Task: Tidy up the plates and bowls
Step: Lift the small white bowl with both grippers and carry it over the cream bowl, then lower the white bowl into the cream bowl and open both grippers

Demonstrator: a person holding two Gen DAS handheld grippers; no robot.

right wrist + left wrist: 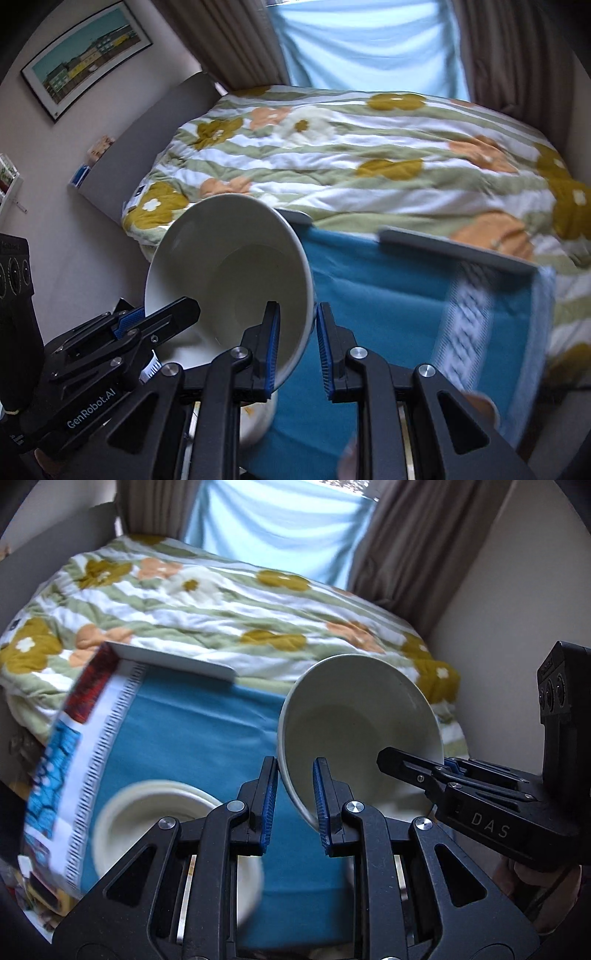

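Observation:
A white bowl [354, 731] is held tilted above the blue-clothed table [192, 738]. My left gripper [295, 797] has its fingers on either side of the bowl's left rim, shut on it. My right gripper [421, 768] comes in from the right and is shut on the bowl's opposite rim. In the right wrist view the same bowl [229, 269] sits between the right gripper's [297, 343] fingers, with the left gripper [162, 317] clamped on its far rim. A second white bowl [155, 819] rests on the cloth below left.
A bed with a flowered quilt [221, 602] lies just beyond the table. Curtains [288, 520] hang behind it. A grey headboard [147, 140] and a framed picture [85, 59] are on the left wall. The cloth's patterned border [74, 746] marks the table's left edge.

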